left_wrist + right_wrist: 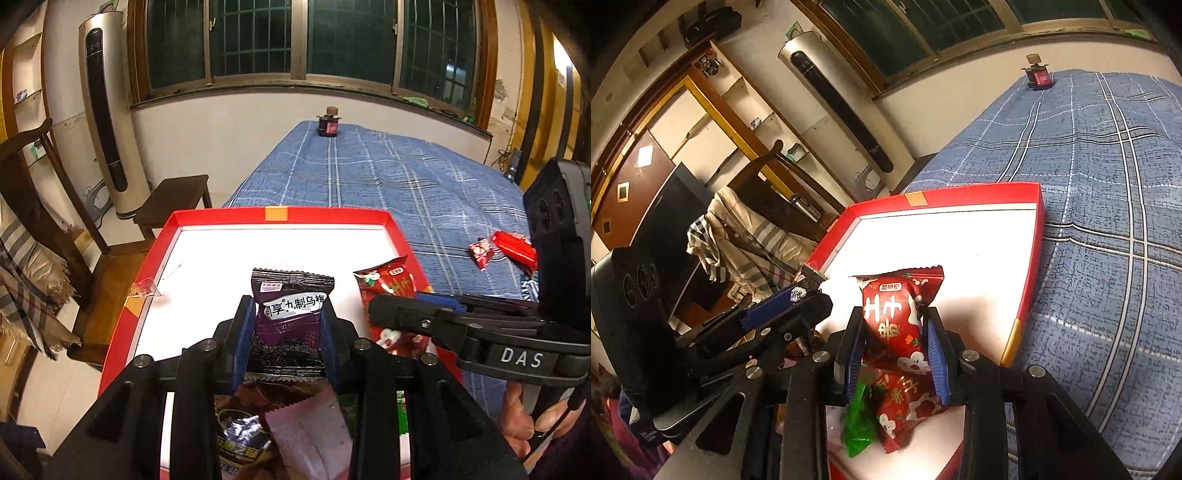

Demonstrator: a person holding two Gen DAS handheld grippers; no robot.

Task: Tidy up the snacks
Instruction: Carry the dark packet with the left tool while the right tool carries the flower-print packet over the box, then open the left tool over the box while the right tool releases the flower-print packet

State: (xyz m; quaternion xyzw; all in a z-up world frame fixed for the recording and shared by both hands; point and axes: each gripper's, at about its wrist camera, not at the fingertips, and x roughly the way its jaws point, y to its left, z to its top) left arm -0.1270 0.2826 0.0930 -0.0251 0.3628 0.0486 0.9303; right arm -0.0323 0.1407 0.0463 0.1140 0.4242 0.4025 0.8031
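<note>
The left gripper [288,332] is closed on a dark purple plum packet [291,317], its blue pads pressing both sides of it, above the white floor of the red tray [221,213]. The right gripper [895,345] is closed the same way on a red milk-candy packet [899,325], also above the tray, at its near right part. In the left view both packets are side by side, with the right gripper just beside the left one.

The main risk, I think, is collision: the two tools are very close over the same near end of the tray, and a small turn could knock one packet out of its grip. The wrappers are smooth glossy film with air inside, so they can slide out of the pads if the hold is only at the edge. Releasing from above may also let a packet bounce onto the pile below, where a green wrapper [862,421] and a pale pink sachet [310,435] already lie, or over the low rim.

The packets are pillow shaped with zigzag sealed ends. The tray looks like stiff cardboard with a shallow wall. It stands on a blue checked quilted cloth [369,177], soft and a little uneven, where two more red sweets [513,247] wait at the far right.
</note>
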